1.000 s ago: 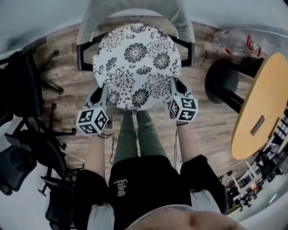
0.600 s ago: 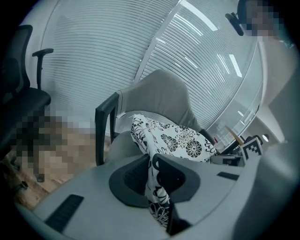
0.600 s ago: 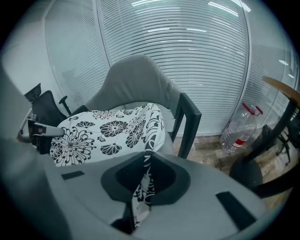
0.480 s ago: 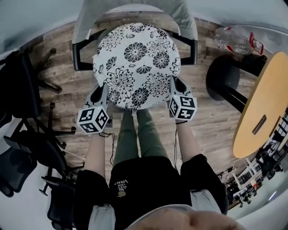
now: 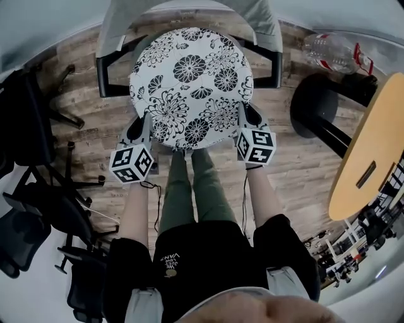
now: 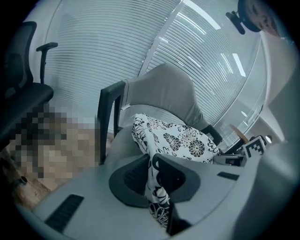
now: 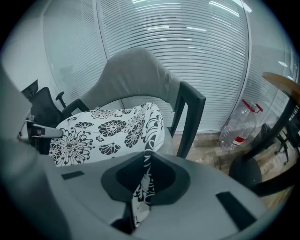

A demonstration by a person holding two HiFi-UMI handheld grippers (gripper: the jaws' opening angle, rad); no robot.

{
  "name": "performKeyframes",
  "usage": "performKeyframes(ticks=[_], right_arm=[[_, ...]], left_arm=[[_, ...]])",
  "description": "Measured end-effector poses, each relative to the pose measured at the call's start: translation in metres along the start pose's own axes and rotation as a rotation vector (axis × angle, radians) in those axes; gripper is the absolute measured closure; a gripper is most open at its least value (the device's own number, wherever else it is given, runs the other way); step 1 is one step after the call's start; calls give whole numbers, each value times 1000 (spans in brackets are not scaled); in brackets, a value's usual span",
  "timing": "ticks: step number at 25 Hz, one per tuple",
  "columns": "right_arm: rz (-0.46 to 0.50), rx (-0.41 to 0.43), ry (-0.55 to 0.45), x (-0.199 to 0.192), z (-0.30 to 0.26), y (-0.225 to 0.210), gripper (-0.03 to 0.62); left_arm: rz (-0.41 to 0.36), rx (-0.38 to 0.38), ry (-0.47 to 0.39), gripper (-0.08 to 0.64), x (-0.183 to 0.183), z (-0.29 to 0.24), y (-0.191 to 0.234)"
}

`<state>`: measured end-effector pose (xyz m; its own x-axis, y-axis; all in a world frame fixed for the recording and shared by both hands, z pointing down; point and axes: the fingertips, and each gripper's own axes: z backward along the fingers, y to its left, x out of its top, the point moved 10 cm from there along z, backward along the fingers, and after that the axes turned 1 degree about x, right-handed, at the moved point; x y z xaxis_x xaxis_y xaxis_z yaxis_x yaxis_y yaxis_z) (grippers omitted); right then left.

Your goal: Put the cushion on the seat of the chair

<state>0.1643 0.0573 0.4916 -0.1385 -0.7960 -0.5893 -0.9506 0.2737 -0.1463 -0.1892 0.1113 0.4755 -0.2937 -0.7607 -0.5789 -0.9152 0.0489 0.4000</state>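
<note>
A round white cushion [image 5: 190, 85] with black flower print hangs just over the seat of a grey chair [image 5: 189, 12] with black armrests. My left gripper [image 5: 142, 131] is shut on the cushion's near left edge, my right gripper [image 5: 245, 120] on its near right edge. In the left gripper view the cushion [image 6: 168, 140] runs pinched between the jaws [image 6: 152, 176], over the grey chair [image 6: 161, 91]. In the right gripper view the cushion [image 7: 101, 133] has its edge folded in that gripper [image 7: 145, 176], in front of the chair [image 7: 133, 77]. The cushion hides most of the seat.
A round wooden table [image 5: 372, 145] on a black pedestal base [image 5: 315, 113] stands at the right, with a large clear water bottle [image 5: 331, 53] on the floor behind it. Black office chairs [image 5: 31, 189] crowd the left side. The person's legs [image 5: 192, 189] stand close before the chair.
Both grippers have carried the cushion lower and a little farther over the chair seat. Their grip on the edges is unchanged.
</note>
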Motion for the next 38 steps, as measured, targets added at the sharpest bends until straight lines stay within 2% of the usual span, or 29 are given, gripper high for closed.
performKeyframes(ticks=[30,35,38], right_arm=[[37,-9,64,-31,-43,-14,558],[21,-35,69,-34,-47,-14,557],[7,-69,69,-35,-48,-14,546]], left_arm=[[34,118,33,517,-33,-40,28],[47,136,37,511,-36,-44,33],[48,155,41,483,-36,-45,36]])
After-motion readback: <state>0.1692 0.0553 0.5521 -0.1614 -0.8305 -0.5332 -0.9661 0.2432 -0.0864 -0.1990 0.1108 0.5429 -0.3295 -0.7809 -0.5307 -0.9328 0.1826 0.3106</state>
